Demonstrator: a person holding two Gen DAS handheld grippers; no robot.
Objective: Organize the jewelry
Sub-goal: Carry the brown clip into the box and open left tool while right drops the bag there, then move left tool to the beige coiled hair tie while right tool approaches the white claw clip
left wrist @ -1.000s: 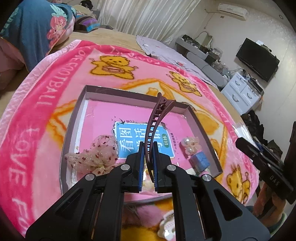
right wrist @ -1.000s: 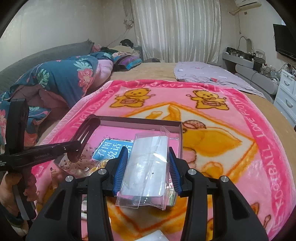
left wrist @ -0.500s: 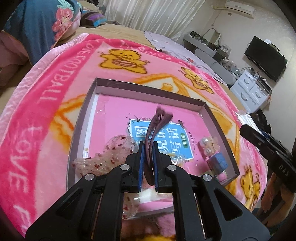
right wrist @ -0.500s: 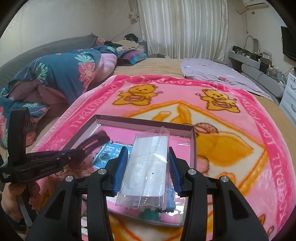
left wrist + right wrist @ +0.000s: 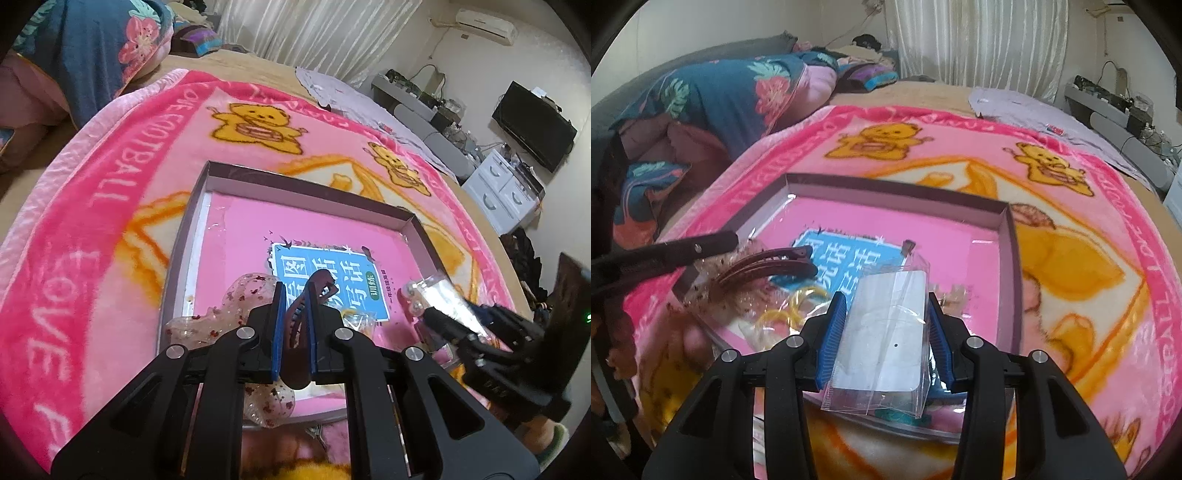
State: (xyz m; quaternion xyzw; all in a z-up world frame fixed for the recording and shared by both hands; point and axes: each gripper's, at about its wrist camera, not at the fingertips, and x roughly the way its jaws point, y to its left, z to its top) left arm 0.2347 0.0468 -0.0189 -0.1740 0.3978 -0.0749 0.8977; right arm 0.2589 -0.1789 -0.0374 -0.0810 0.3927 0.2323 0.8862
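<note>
**Bedroom, pink blanket, shallow tray**

You work on a bed spread with a pink bear blanket (image 5: 110, 206); curtains and a television stand behind. Your left gripper (image 5: 294, 295) pinches a maroon hair clip (image 5: 301, 317) over the tray (image 5: 314, 184), its long axis pointing away along the fingers. Your right gripper (image 5: 886, 306) clamps a clear packet (image 5: 886, 332) above the tray's near edge.

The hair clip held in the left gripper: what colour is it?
Dark reddish-brown; the hair clip shows best in the right wrist view.
</note>
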